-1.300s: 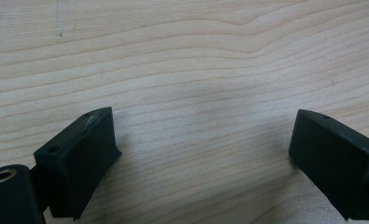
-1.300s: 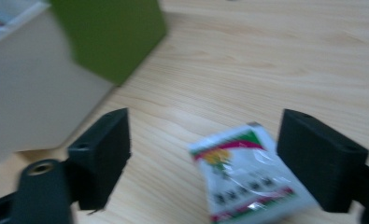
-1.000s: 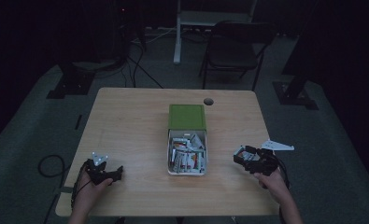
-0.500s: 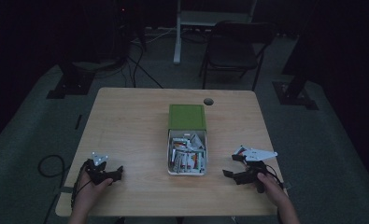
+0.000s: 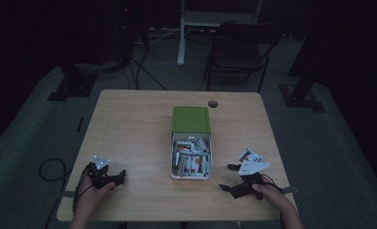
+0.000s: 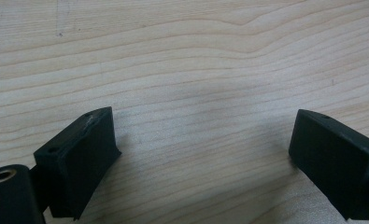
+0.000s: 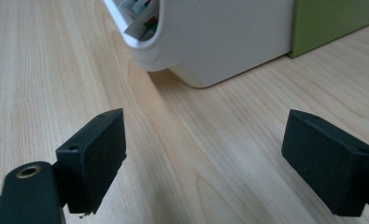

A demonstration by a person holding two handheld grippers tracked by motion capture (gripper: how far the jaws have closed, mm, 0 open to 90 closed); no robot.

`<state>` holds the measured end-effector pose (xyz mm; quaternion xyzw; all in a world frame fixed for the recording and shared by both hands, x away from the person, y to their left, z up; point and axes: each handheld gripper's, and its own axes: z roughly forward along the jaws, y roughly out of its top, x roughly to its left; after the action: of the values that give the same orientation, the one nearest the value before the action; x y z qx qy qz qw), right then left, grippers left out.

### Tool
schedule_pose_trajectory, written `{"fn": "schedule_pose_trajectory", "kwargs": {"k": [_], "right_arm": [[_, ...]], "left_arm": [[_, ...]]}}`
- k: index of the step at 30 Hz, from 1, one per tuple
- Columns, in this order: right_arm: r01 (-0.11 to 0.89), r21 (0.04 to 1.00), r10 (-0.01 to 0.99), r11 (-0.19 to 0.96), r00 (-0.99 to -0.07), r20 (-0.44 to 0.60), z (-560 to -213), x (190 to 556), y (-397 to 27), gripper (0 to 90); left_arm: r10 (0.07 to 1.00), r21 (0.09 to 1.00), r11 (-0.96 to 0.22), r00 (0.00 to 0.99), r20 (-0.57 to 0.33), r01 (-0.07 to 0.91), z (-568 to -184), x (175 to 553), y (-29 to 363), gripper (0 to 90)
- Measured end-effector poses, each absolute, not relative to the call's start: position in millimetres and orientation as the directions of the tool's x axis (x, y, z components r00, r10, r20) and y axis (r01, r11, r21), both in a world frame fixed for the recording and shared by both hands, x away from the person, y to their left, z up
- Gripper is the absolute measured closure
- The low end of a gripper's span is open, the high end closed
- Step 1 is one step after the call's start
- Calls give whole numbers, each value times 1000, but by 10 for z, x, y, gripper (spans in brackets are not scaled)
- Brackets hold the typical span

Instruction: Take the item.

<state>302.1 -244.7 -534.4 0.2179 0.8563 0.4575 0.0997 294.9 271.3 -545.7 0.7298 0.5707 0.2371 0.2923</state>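
The white bin (image 5: pixel 191 162) of small packets sat at the middle of the table (image 5: pixel 133 129), its far end butted against a green box (image 5: pixel 191 119), and in my right gripper view its rounded white corner (image 7: pixel 219 42) stood just ahead of my jaws. My right gripper (image 5: pixel 234 177) lay near the bin's near right corner with its jaws spread wide and nothing between them; my left gripper (image 5: pixel 110 177) rested well apart on the bare wood at the left, its jaws also parted and empty. One loose packet (image 5: pixel 249 155) lay on the table just beyond my right gripper. I judged the bin to be thin, stiff plastic, light even when filled, with smooth walls that could slip under hard pads, so the rim at a short wall looked the best hold for it. The packets (image 5: pixel 190 157) inside looked flat, light and slick, heaped at all angles; I reckoned an edge that stuck up from the heap would be easier to pinch than a face lying flat. What they held I could not tell.
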Motion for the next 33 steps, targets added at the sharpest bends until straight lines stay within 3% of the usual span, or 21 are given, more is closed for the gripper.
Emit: {"fn": "schedule_pose_trajectory", "kwargs": {"k": [13, 21, 28, 33], "right_arm": [[272, 781, 447, 562, -894, -10, -5466, 3072, -2324, 136], [247, 724, 352, 644, -936, 6, -5494, 3088, -2288, 141], [285, 720, 409, 633, -912, 1, -5497, 3084, -2269, 120], [296, 720, 425, 628, -905, 2, -5497, 3083, -2252, 118]], "left_arm": [[972, 698, -177, 236, 12, 694, -5457, 2949, 2713, 79], [972, 697, -177, 236, 12, 694, -5457, 2948, 2712, 79], [971, 696, -181, 240, 12, 695, -5456, 2948, 2713, 79], [955, 696, -222, 296, 15, 683, -5455, 2937, 2695, 80]]}}
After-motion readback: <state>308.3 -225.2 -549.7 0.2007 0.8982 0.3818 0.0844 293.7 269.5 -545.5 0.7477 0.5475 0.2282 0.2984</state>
